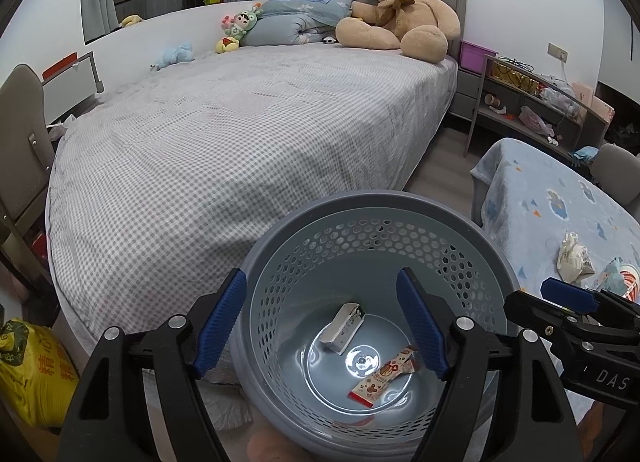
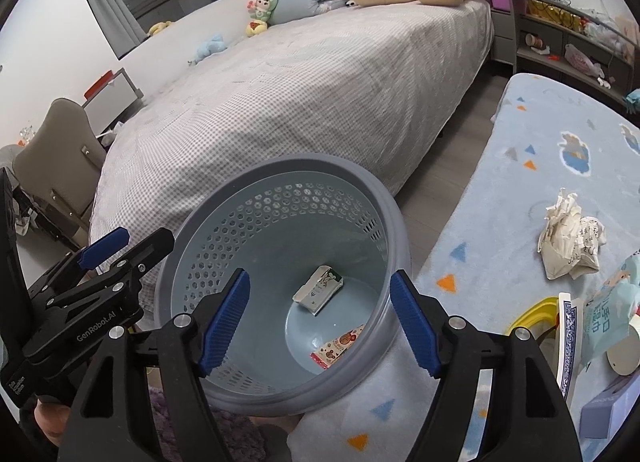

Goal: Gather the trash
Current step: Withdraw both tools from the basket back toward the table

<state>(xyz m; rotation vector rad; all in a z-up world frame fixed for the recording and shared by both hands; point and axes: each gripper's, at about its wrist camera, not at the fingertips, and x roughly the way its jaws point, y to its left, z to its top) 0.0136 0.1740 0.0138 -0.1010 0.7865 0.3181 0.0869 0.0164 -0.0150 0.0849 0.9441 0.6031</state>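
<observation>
Left hand-held gripper [image 1: 322, 322] and right hand-held gripper [image 2: 320, 320] hang wide and empty over a grey perforated bin [image 2: 372, 189] holding two wrappers [image 2: 319, 289], between a checked bed [image 1: 224, 141] and blanket-covered desk [image 2: 532, 165] bearing crumpled paper [image 2: 570, 240].

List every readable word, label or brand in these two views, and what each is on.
"GenRobot.AI": on the left gripper.
"DAS": on the right gripper, cut off.
Chinese print on the yellow bag, blue packet, crumpled paper and both wrappers in the basket: too small or blurred.
</observation>
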